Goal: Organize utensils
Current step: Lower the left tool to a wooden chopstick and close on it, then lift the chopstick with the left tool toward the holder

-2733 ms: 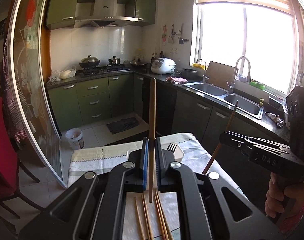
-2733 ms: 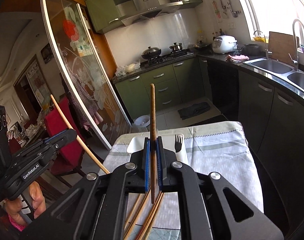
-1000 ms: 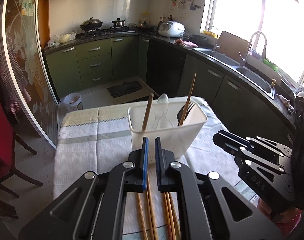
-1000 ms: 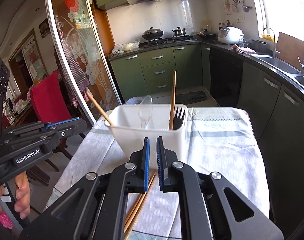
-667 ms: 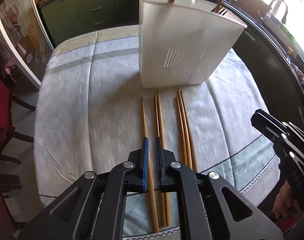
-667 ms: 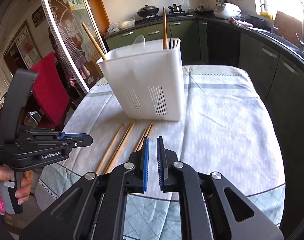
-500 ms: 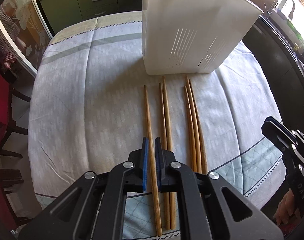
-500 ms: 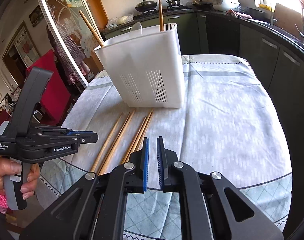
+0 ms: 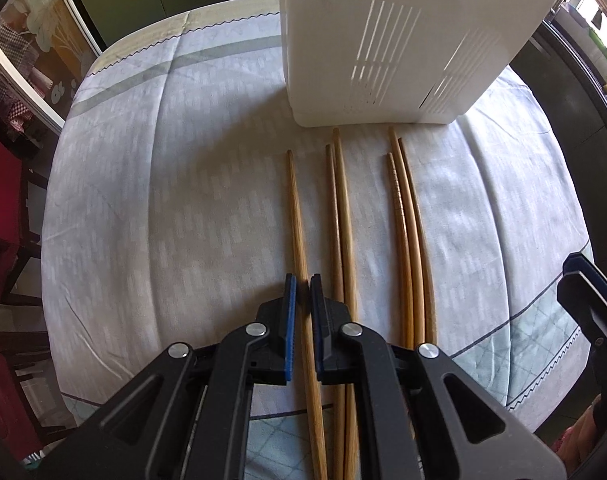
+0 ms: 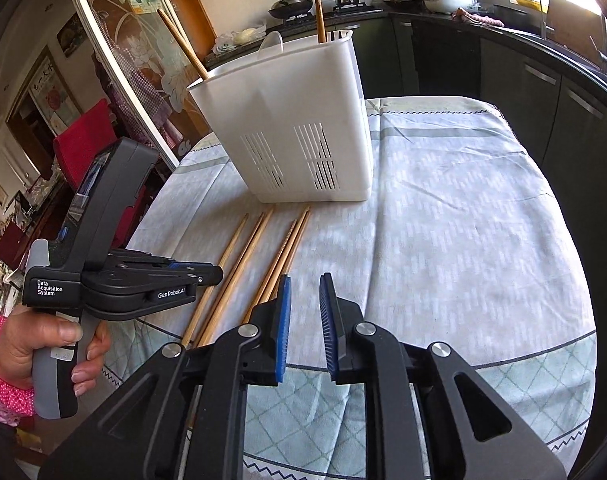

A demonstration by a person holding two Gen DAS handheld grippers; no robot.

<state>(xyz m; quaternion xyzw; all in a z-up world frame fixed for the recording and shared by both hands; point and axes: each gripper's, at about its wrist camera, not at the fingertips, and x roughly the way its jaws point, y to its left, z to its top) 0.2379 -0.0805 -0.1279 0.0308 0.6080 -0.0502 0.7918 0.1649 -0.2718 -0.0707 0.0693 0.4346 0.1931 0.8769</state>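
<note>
The left tool (image 9: 302, 280) sits low over the table (image 9: 163, 200), its blue pads set narrowly either side of the leftmost chopstick (image 9: 297, 216); whether they actually pinch it I cannot tell; the right tool (image 10: 305, 280) hangs with its pads clearly apart, gripping nothing. Five more chopsticks (image 9: 403, 220) lie flat, a pair and then three, to the right of that leftmost one, all with tips pointing at the white utensil holder (image 9: 403, 40); the holder stands upright on the tablecloth just beyond those tips; two chopsticks (image 10: 318, 8) already stand inside it.
</note>
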